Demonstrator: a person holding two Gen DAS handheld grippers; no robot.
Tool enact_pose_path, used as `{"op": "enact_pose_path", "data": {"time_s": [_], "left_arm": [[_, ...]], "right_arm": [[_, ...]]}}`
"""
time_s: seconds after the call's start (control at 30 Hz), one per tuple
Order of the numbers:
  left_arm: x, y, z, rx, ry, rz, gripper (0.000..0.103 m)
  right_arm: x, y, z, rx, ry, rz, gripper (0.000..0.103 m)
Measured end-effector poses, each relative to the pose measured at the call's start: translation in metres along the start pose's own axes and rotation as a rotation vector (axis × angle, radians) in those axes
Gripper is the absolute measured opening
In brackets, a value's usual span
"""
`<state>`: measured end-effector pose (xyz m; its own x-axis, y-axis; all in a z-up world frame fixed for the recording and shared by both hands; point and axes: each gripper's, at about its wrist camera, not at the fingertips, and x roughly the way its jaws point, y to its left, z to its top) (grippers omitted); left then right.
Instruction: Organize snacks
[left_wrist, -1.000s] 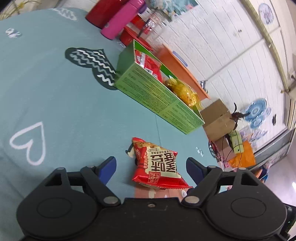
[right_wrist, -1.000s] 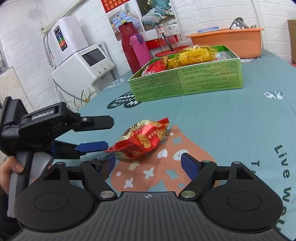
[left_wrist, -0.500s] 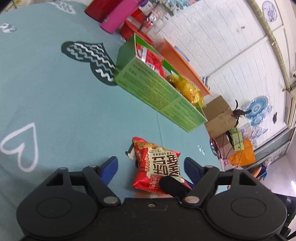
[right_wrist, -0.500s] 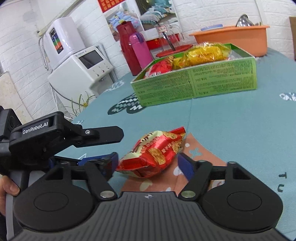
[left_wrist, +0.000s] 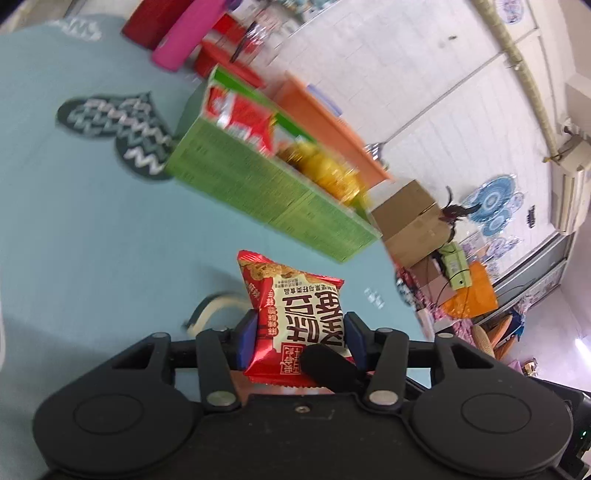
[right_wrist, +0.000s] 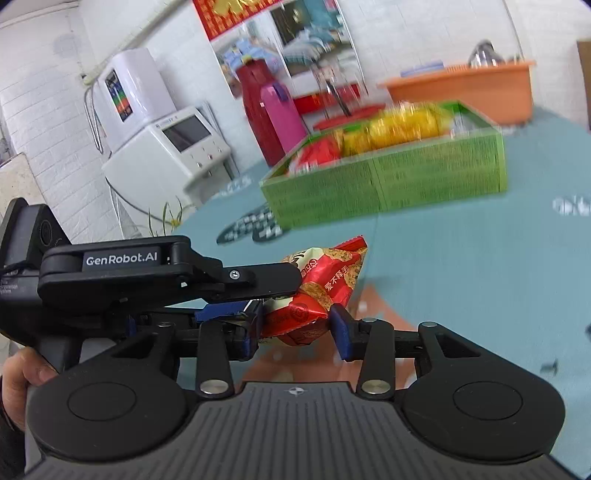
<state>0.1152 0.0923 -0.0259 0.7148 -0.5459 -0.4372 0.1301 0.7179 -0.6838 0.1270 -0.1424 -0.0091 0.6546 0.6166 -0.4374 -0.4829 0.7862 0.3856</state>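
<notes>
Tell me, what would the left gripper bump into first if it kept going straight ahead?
Probably the green box. The left gripper, shut on the red snack packet, points across bare tablecloth toward it, though blur makes depth uncertain.

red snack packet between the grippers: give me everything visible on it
The red snack packet is a small glossy foil pillow pouch with crimped ends, a cream panel of dark Chinese characters and biscuit pictures. The left gripper is shut on its sides, and the right gripper pinches its other end. It looks lifted over the teal tablecloth, short of the green box; blur obscures that.
</notes>
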Motion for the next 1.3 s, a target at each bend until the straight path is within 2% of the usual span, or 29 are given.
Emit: {"op": "enact_pose_path", "data": {"time_s": [0.17, 0.33, 0.5, 0.63, 0.7, 0.77, 0.83, 0.87, 0.97, 1.03, 1.17, 1.3], "left_arm": [[0.005, -0.029, 0.042, 0.085, -0.065, -0.030, 0.057], [0.028, -0.044, 0.091, 0.110, -0.102, -0.061, 0.057], [0.059, -0.047, 0.130, 0.136, -0.118, -0.068, 0.057], [0.085, -0.041, 0.152, 0.140, -0.111, -0.063, 0.057], [0.096, -0.035, 0.157, 0.136, -0.101, -0.054, 0.064], [0.107, -0.029, 0.161, 0.139, -0.087, -0.023, 0.103], [0.109, -0.023, 0.159, 0.135, -0.117, 0.051, 0.103], [0.108, -0.020, 0.157, 0.142, -0.133, 0.072, 0.103], [0.103, -0.011, 0.156, 0.129, -0.117, 0.069, 0.103], [0.096, -0.011, 0.155, 0.121, -0.127, 0.071, 0.103], [0.073, -0.028, 0.147, 0.171, -0.156, 0.070, 0.103], [0.039, -0.054, 0.131, 0.216, -0.180, 0.058, 0.103]], "right_arm": [[-0.002, 0.000, 0.041, -0.049, -0.096, 0.012, 0.069], [0.014, -0.006, 0.086, -0.102, -0.185, -0.005, 0.069], [0.040, -0.023, 0.126, -0.111, -0.222, -0.013, 0.069], [0.061, -0.040, 0.144, -0.117, -0.236, -0.025, 0.069], [0.072, -0.048, 0.148, -0.114, -0.238, -0.029, 0.069], [0.082, -0.054, 0.149, -0.126, -0.248, -0.053, 0.068], [0.093, -0.057, 0.146, -0.172, -0.241, -0.107, 0.075], [0.097, -0.057, 0.144, -0.198, -0.223, -0.135, 0.089], [0.095, -0.058, 0.134, -0.269, -0.229, -0.168, 0.102], [0.090, -0.057, 0.129, -0.271, -0.240, -0.177, 0.103], [0.070, -0.053, 0.129, -0.262, -0.238, -0.165, 0.103], [0.034, -0.036, 0.133, -0.282, -0.236, -0.223, 0.103]]}}
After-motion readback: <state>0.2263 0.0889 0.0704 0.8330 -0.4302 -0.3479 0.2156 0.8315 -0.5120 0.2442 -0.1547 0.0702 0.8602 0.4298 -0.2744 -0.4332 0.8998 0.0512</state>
